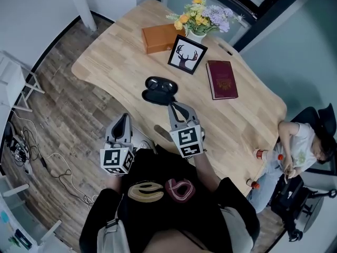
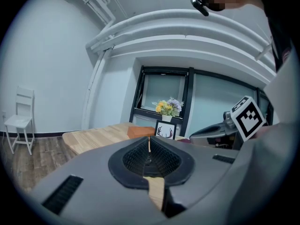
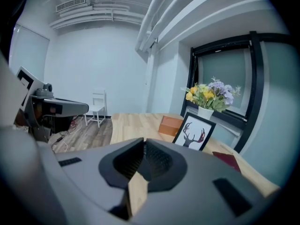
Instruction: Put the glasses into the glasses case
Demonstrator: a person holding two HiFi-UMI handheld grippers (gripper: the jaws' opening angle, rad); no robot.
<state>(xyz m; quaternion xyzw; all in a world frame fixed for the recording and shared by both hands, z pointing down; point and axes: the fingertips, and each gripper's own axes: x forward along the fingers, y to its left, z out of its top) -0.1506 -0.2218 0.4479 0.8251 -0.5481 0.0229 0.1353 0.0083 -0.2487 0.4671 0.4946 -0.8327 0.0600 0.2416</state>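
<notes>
Left tool [image 1: 124, 118]: held by the near edge of the tabletop [image 1: 247, 125], jaws together, nothing between them. 
Right tool [image 1: 174, 107]: over the tabletop, to the right of the left tool and farther in; jaws drawn together, empty. Its tip is just beside the near right edge of the glasses case [image 1: 155, 96]; contact cannot be judged. 
Case: black, lying open. The glasses [image 1: 160, 85] appear to lie in its far half. 
Beyond: framed deer picture [image 1: 187, 54], dark red book [image 1: 221, 79] to its right, brown box [image 1: 159, 37], flowers [image 1: 202, 16] farthest.
</notes>
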